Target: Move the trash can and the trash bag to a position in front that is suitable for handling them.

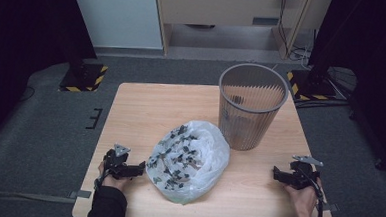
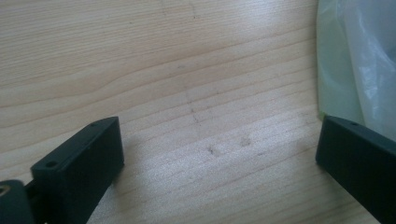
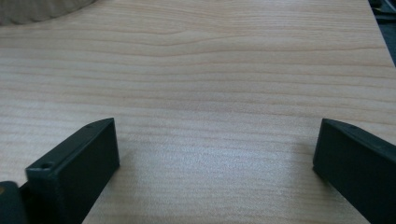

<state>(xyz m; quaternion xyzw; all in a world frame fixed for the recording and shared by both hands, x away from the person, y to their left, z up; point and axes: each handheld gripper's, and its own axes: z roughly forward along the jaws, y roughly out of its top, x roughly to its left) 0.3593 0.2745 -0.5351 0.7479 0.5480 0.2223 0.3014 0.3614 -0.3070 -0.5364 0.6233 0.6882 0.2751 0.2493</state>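
Both jaws wide, nothing held — plastic bag [image 1: 188, 161] sits mid-table, bin [image 1: 251, 106] at its 1 o'clock. I'd have left gripper [image 1: 139, 168] pinch the bag's near rim first, right gripper [image 1: 276, 174] following.

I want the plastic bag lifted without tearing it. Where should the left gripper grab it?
Probably the loose rumpled edge of the plastic bag facing the left gripper, approached level from that side: the film bunches into pinchable folds there, and the open jaws already sit beside it.
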